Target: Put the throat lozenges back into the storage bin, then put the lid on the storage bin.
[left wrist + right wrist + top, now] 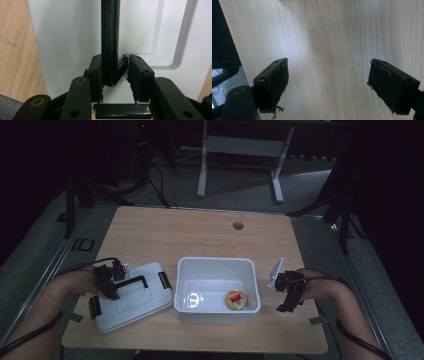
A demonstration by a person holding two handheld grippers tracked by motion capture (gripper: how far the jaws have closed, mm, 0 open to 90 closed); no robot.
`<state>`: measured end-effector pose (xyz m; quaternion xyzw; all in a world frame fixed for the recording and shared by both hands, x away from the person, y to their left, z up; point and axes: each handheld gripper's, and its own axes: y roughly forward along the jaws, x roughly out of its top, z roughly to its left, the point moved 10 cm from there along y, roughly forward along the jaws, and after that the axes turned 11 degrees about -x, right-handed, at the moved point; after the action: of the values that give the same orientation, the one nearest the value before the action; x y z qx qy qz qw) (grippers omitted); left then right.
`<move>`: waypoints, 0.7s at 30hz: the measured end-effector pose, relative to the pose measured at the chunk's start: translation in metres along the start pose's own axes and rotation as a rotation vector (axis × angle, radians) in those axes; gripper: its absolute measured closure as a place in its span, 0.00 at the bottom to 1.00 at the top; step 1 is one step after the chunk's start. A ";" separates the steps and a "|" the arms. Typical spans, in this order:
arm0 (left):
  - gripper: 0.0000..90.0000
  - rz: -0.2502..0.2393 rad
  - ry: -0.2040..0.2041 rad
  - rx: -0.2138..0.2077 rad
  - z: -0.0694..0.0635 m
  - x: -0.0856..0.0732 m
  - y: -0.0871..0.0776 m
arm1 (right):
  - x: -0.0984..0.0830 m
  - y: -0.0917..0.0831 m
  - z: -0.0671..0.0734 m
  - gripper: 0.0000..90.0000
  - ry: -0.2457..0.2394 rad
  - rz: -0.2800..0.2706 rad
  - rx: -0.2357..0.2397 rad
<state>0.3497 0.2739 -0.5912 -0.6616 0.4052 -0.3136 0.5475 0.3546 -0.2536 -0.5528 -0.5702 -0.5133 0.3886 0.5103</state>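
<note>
The wooden table (pixel 200 232) is lying under everything, its far half bare up to a small round hole (pixel 238 225) near the far edge. A white bin (pixel 217 287) is sitting at the near middle, open on top, with a small round tin (pixel 236 299) lying on its floor toward the near right corner.

Just left of the bin, a white lid (pixel 131 296) is lying flat on the table, turned a little askew, its right edge close beside the bin's left wall and its near left corner coming close to the table's near edge. A black handle (pixel 110 42) is standing up from the middle of the lid, and black clips are sitting at the lid's ends. The left gripper (pixel 115 75) is hanging over the left part of the lid, pointing down, with the handle's bar passing between its jaws. The jaws are drawn in close around the bar; the left one is lying against it, while a thin gap is showing at the right one, so a full pinch cannot be told.

The right gripper (pixel 328 85) is resting over bare wood right of the bin, its jaws spread wide with nothing between them, near the table's right edge.
</note>
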 end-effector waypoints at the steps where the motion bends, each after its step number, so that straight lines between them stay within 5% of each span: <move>1: 0.72 -0.002 0.001 -0.004 -0.001 0.000 0.000 | 0.000 0.000 0.000 0.18 0.000 -0.002 0.002; 13: 0.90 -0.008 -0.040 -0.071 -0.007 0.003 0.002 | 0.002 0.005 0.001 0.18 -0.002 -0.005 0.009; 21: 0.92 -0.032 -0.045 -0.070 -0.006 0.005 0.001 | 0.002 0.007 0.000 0.18 -0.008 -0.008 -0.003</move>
<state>0.3463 0.2665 -0.5907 -0.6935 0.3928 -0.2930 0.5281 0.3561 -0.2515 -0.5594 -0.5673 -0.5184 0.3880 0.5089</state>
